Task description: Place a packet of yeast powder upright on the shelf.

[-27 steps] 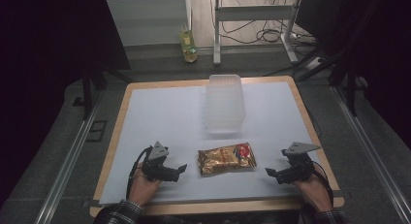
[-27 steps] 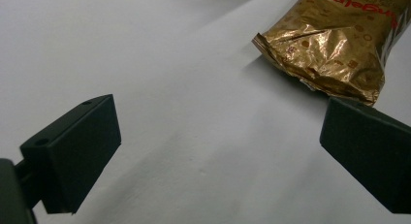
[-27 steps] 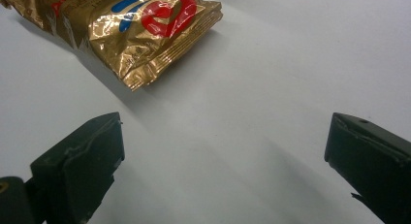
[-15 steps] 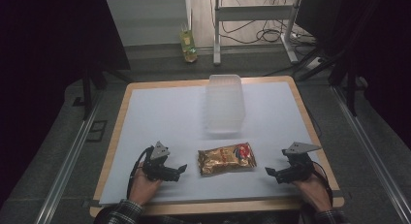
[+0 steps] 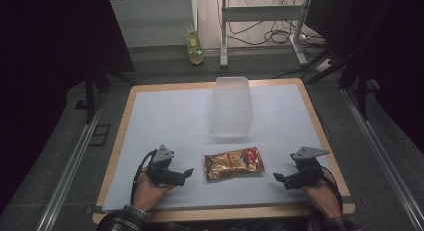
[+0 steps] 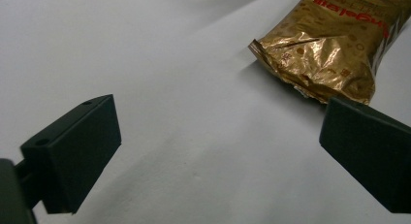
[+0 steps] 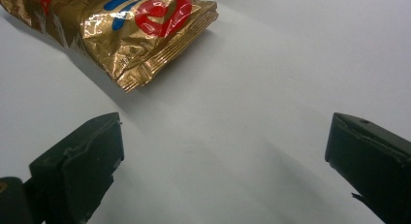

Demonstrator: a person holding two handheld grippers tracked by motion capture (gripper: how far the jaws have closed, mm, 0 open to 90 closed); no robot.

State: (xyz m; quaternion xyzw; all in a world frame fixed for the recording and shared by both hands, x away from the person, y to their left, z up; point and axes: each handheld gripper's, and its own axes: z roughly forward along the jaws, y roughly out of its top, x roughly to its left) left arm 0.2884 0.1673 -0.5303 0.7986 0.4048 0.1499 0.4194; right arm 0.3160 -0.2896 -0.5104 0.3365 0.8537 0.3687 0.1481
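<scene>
- High view: gold snack bag (image 5: 233, 164) lies flat on the white table (image 5: 165, 121), near its front edge, just in front of a clear plastic tub (image 5: 231, 107).
- Left gripper (image 5: 186, 172) rests on the table just left of the bag, pointing at it, not touching. Right gripper (image 5: 278, 178) sits to the bag's right, a bit farther off, also pointing at it.
- Left gripper view: jaws spread wide, nothing between them. Bag's crimped end (image 6: 322, 44) lies ahead, upper right, just beyond the right-hand jaw.
- Right gripper view: jaws wide apart, empty. Bag (image 7: 121, 25) ahead at upper left, clear of both jaws.
</scene>
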